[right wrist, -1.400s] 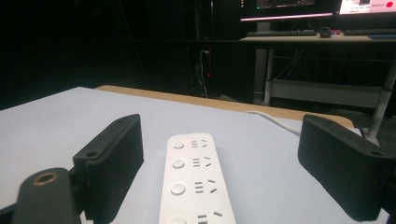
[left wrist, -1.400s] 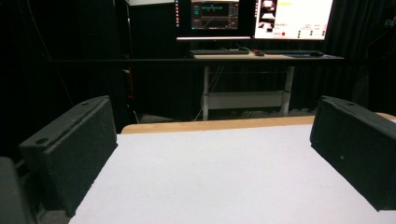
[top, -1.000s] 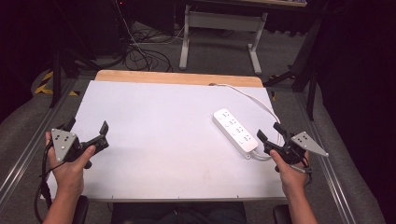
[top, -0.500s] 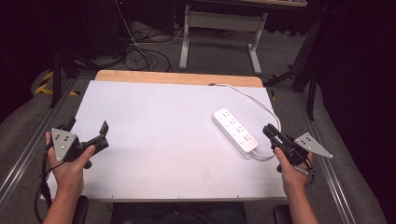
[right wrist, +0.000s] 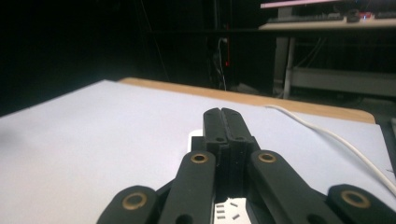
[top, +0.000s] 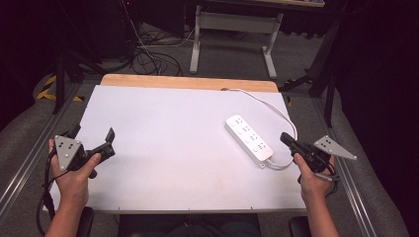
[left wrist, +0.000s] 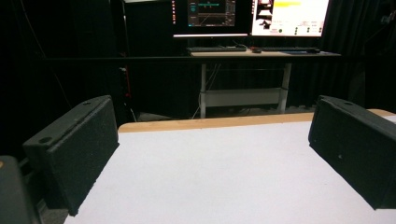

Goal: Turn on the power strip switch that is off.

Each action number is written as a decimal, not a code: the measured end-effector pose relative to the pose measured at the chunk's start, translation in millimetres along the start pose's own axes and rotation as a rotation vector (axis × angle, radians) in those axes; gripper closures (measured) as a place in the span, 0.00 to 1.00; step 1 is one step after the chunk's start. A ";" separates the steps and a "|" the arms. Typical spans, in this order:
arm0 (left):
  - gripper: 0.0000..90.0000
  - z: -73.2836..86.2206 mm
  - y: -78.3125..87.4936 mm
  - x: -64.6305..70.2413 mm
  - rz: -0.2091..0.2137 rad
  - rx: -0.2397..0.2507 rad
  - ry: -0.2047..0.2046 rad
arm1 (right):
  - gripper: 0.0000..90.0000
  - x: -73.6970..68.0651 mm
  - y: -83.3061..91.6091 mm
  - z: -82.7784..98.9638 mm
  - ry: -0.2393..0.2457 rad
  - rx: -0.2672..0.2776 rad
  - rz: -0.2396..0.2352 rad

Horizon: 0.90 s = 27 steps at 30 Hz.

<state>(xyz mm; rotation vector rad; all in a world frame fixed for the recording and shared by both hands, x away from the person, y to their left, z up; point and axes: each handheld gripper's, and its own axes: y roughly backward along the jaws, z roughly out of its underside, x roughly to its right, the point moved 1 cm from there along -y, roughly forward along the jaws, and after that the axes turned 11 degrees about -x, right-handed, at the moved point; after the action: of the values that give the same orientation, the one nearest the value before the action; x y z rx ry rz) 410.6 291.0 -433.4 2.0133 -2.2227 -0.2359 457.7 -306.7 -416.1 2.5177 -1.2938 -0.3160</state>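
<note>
A white power strip (top: 248, 138) lies on the white table (top: 168, 123) at the right, its white cable (top: 276, 106) looping back toward the far edge. My right gripper (top: 285, 138) sits just right of the strip's near end, pointing at it. Its jaws have just been closing and now stand shut with nothing between them. In the right gripper view the shut jaws (right wrist: 222, 114) hover above the strip (right wrist: 193, 138), with the cable (right wrist: 327, 135) off to the right. My left gripper (top: 92, 133) rests at the table's left edge, open wide with only tabletop between its jaws (left wrist: 215, 154).
A wooden strip (top: 188, 82) runs along the table's far edge. Beyond it stand a desk frame (top: 232, 29) and floor cables (top: 148, 59). Monitors (left wrist: 252, 16) glow on a far desk. Metal rails (top: 29, 158) flank the table.
The right gripper's jaws went from wide open to shut, with nothing caught between them, and the hand shifted slightly. The left hand and the power strip stayed put.
</note>
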 end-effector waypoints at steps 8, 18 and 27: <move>0.02 0.1 -0.2 -1.2 -0.003 0.000 -0.004 | 1.00 1.4 -10.7 -26.0 -0.011 -0.063 0.007; 0.02 0.2 0.3 -1.3 -0.005 -0.001 -0.007 | 1.00 -9.0 -35.5 -46.7 0.011 -0.153 -0.005; 0.03 0.7 0.4 -1.8 -0.002 -0.001 -0.002 | 1.00 -13.7 -71.6 -60.8 0.005 -0.201 -0.026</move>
<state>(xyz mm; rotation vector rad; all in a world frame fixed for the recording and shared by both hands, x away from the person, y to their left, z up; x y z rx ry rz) 410.3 292.9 -434.0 2.0158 -2.2208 -0.2392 523.5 -246.3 -383.8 2.3660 -1.1656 -0.4229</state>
